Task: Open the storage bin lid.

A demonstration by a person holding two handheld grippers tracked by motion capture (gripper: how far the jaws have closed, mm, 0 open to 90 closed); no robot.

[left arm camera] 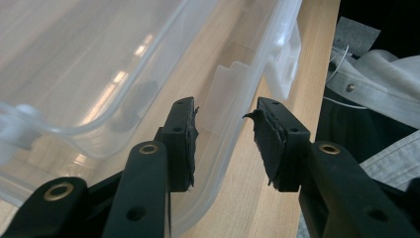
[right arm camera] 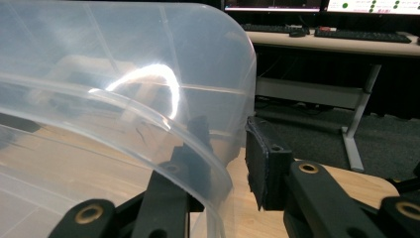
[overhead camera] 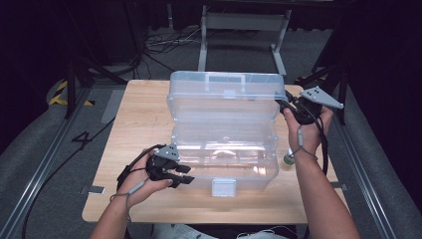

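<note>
A clear plastic storage box (overhead camera: 224, 154) stands on the wooden table (overhead camera: 142, 119) with its lid (overhead camera: 224, 92) raised upright at the back. My right gripper (overhead camera: 284, 103) is at the lid's upper right corner. In the right gripper view its jaws (right arm camera: 225, 131) straddle the lid's side wall (right arm camera: 148, 99), one inside and one outside, closed onto it. My left gripper (overhead camera: 186, 175) is low by the box's front left corner. Its jaws (left arm camera: 223, 111) are open beside the box's front wall (left arm camera: 99, 74), and the pads touch nothing.
A white latch (overhead camera: 223, 187) hangs on the front of the box, with the latch (left arm camera: 285, 64) ahead of the left jaws too. A small dark object (overhead camera: 288, 159) lies right of the box. A metal frame (overhead camera: 239, 30) and cables are on the floor behind the table.
</note>
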